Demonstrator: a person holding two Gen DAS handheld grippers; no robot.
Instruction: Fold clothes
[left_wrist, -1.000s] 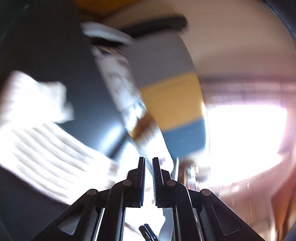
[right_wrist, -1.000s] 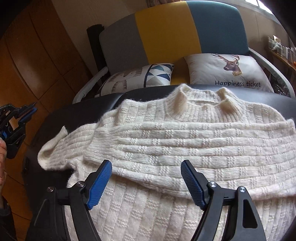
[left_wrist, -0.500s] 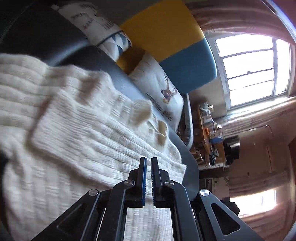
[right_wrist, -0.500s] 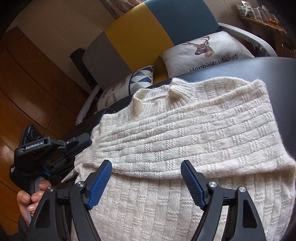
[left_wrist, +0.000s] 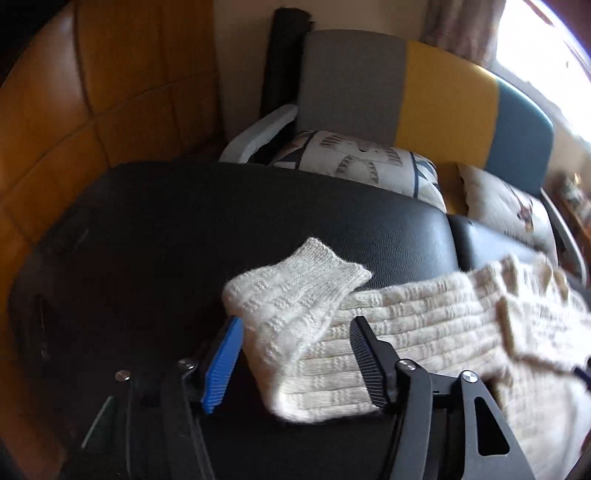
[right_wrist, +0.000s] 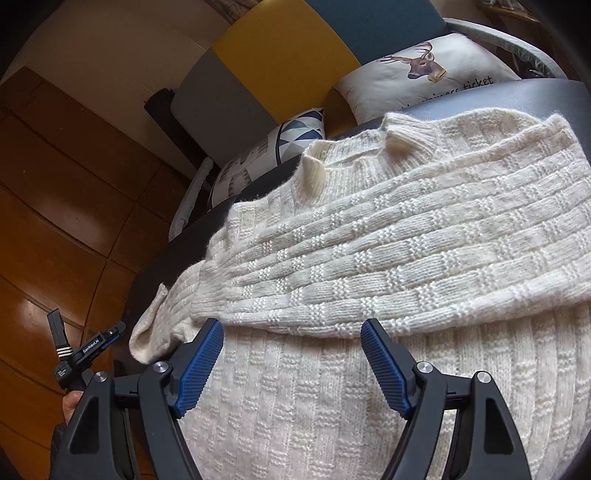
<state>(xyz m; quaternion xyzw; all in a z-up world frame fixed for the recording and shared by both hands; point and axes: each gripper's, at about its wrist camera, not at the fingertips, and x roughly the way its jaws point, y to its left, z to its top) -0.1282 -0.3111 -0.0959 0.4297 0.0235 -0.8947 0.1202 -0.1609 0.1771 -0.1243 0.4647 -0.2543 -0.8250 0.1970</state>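
Nearest in the left wrist view, the left gripper (left_wrist: 295, 360) stands with its jaws spread wide, the blue-padded finger on one side and the dark ribbed finger on the other, and a folded end of the cream knitted sweater (left_wrist: 417, 332) lying between them without being pinched. The sleeve cuff (left_wrist: 314, 269) flops over that end and points toward the bare middle of the black padded bench (left_wrist: 184, 229). Likewise, in the right wrist view, the right gripper (right_wrist: 291, 363) is spread wide with nothing between its blue pads, hovering just over the sweater (right_wrist: 406, 258) near the lower edge of a sleeve that is folded across the chest. Low at the left edge of that view, a hand (right_wrist: 72, 404) holds the handle of the left gripper beside the bench's left end.

Further on, the sweater lies flat on the bench, its ribbed collar (right_wrist: 406, 136) toward the far edge, the body running back toward the near edge under the right gripper. Beyond the bench's far edge stands a sofa (left_wrist: 436, 107) with a back in grey, yellow and teal panels. Two cushions rest on it: a geometric-print cushion (left_wrist: 362, 166) to the left and a deer cushion (right_wrist: 424, 77) with lettering to the right. Wooden wall panels (left_wrist: 110, 92) fill the left side of both views.
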